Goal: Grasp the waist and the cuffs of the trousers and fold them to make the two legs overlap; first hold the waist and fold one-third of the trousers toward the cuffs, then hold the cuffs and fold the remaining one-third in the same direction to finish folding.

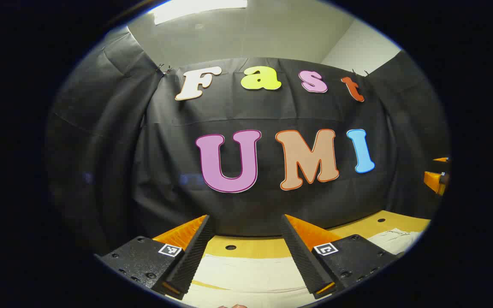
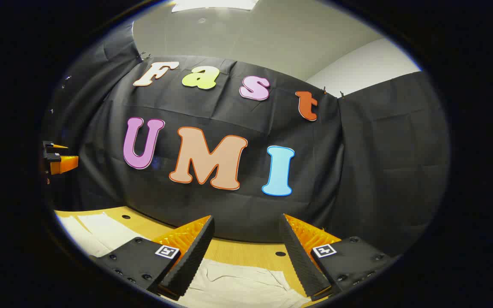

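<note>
While held level above the wooden table (image 1: 246, 247), left gripper (image 1: 245, 252) spread wide, gripping nothing; ribbed, wedge-shaped fingers (image 1: 193, 252) framing pale, soft trousers (image 1: 246, 276) lying flat below. Square black-and-white marker tags (image 1: 170, 250) stuck on matte, pebbled finger mounts. Round holes dotting the tabletop. Further right, right gripper (image 2: 243, 256) likewise wide apart and empty, poised over creased cream trousers cloth (image 2: 238, 284) on the same table. Draped black cloth wall (image 2: 357, 171) behind, wrinkled. No brand wording legible on trousers or tags.
</note>
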Tool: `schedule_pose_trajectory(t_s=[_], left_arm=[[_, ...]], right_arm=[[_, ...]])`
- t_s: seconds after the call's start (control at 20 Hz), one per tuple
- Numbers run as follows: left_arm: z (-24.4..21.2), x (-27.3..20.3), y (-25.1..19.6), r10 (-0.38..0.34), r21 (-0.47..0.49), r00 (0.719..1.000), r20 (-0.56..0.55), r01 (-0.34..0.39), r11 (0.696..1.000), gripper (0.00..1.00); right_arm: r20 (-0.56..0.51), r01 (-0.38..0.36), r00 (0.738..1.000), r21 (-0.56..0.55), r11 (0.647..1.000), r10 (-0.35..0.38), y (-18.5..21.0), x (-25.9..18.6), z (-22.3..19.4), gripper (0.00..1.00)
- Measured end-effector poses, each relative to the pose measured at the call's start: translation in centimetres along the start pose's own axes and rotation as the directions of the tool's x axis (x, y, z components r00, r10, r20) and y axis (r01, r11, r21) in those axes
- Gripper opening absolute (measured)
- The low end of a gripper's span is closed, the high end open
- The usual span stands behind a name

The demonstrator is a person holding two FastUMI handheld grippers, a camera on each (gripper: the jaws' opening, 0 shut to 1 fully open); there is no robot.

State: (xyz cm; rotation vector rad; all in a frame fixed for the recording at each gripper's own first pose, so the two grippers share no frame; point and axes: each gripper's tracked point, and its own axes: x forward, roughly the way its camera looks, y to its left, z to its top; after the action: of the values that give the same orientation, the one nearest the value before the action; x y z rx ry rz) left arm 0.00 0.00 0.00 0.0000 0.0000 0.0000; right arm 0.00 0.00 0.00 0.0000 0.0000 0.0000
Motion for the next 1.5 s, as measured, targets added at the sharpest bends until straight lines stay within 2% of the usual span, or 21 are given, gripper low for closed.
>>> schedule_pose_trajectory(t_s=[0.25,0.3,0.4,0.75,0.8,1.3,1.5], left_arm=[[0.2,0.3,0.0,-0.005,-0.023,1.000,-0.004,0.005,1.000,0.95],[0.1,0.4,0.0,-0.003,-0.025,1.000,-0.003,0.003,1.000,0.98],[0.2,0.4,0.1,-0.003,-0.020,1.000,0.001,0.003,1.000,0.96],[-0.6,0.3,0.2,0.007,-0.021,1.000,-0.008,-0.008,1.000,0.98],[-0.9,0.4,0.1,0.007,-0.021,1.000,-0.014,-0.007,1.000,0.95],[-1.9,0.7,-1.0,0.001,-0.034,0.999,-0.042,-0.002,0.999,0.96],[-1.7,0.9,-1.0,0.011,-0.029,0.999,-0.040,-0.012,1.000,0.94]], right_arm=[[-0.003,-0.001,1.000,-0.005,1.000,0.001,0.1,0.5,0.4,0.99],[0.000,0.000,1.000,-0.004,1.000,0.000,0.0,0.6,0.6,0.97],[0.004,0.002,1.000,-0.006,1.000,-0.002,0.1,0.7,0.6,0.97],[-0.036,0.000,0.999,-0.048,0.999,-0.002,0.1,0.6,-1.6,0.97],[-0.041,0.000,0.999,-0.053,0.999,-0.003,-0.1,0.7,-1.8,0.97],[-0.049,0.041,0.998,-0.043,0.998,-0.043,-3.1,0.2,-2.5,0.97],[-0.072,0.012,0.997,-0.100,0.995,-0.019,-4.4,-0.3,-4.0,0.99]])
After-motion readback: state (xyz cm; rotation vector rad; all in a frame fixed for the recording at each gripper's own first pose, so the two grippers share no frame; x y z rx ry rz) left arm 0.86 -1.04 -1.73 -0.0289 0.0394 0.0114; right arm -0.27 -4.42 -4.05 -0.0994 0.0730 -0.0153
